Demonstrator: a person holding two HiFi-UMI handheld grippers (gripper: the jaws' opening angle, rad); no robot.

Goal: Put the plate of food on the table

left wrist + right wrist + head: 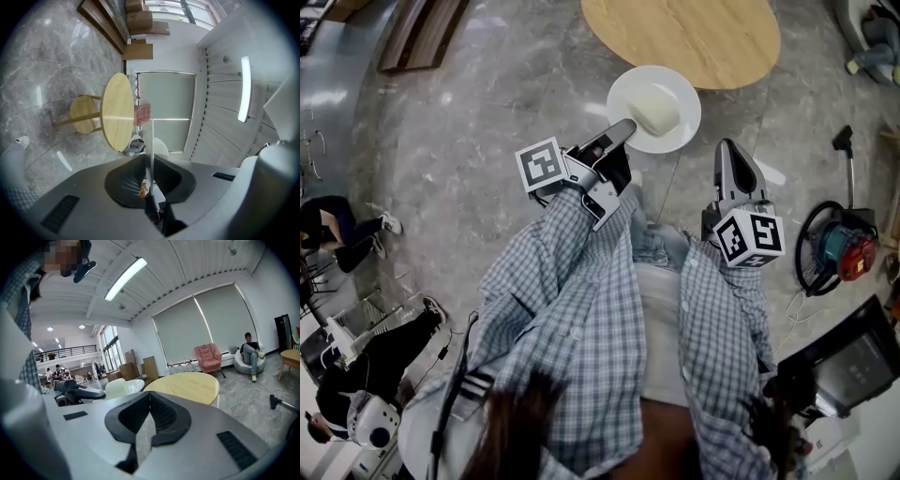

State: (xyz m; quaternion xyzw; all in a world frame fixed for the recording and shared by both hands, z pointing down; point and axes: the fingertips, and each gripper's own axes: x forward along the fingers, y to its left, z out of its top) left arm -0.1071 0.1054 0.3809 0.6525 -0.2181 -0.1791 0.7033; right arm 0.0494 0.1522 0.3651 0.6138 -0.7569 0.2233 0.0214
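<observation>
Bright, even indoor light. Ceiling strip (pixel 125 278) blown out; floor (pixel 487 122) shows soft sheen; plate (pixel 682 122) near overexposed. Gripper views heavily bowed, corners black. Shadows faint.

Grey marble floor (pixel 487 112) spread around the round wooden counter (pixel 684 37). Beyond the counter, a pink armchair (pixel 208 357) below wide shaded windows (pixel 220 319). Cardboard boxes (pixel 150 366) left of the counter; overhead, ribbed white ceiling (pixel 187 268), long strip light (pixel 124 280).
</observation>
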